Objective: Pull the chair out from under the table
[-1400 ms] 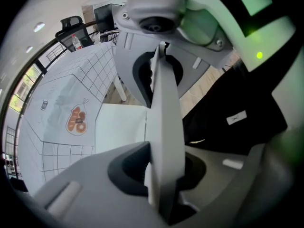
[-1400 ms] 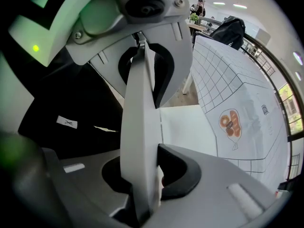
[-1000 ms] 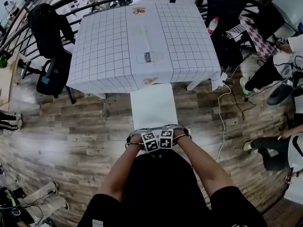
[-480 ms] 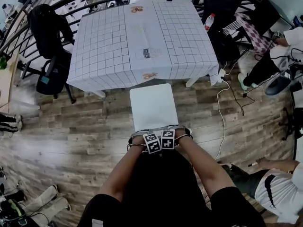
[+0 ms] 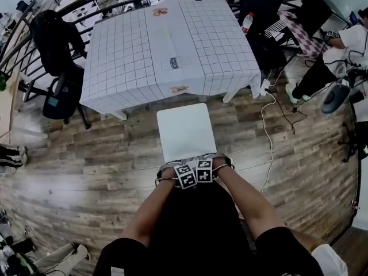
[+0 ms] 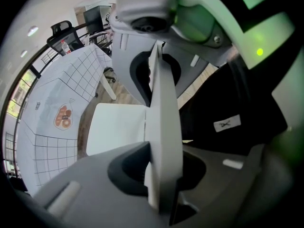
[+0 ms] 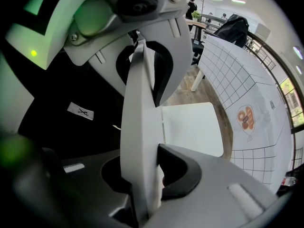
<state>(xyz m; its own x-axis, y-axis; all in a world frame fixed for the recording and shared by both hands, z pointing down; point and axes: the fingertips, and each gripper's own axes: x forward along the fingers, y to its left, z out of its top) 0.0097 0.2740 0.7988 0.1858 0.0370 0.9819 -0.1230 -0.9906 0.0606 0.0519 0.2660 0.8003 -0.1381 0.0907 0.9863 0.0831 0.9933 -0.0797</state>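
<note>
Between the jaws of the left tongs [image 6: 161, 127] stands the white backrest [image 6: 164, 89] of the chair [image 5: 187, 132], seen edge-on. Both jaws press against its faces, closed only as far as the slab's thickness allows. The right tongs [image 7: 140, 127] have the same hold further along the top edge of that backrest, one jaw clamped on each side. In the head view both tongs point down and sit close together at the middle of that edge, with the person's left forearm [image 5: 150, 203] and right forearm [image 5: 244, 197] leading to them.

Beyond the backrest the flat white seat [image 7: 190, 127] stretches toward the tabletop [image 5: 218, 39]. The whole seat shows from above, and its far edge lies just short of the hem of the checked cloth [image 5: 126, 62] that hangs down the tabletop's sides. The chair stands on a wood-plank floor [image 5: 86, 160].

A black office chair [image 5: 57, 68] draped with a dark garment stands by the tabletop's left side. A red-capped bottle [image 5: 247, 22] is just beside its right edge. A white cable [image 5: 267, 125] trails across the floor to the right, and a seated person [image 5: 336, 50] is at the upper right.
</note>
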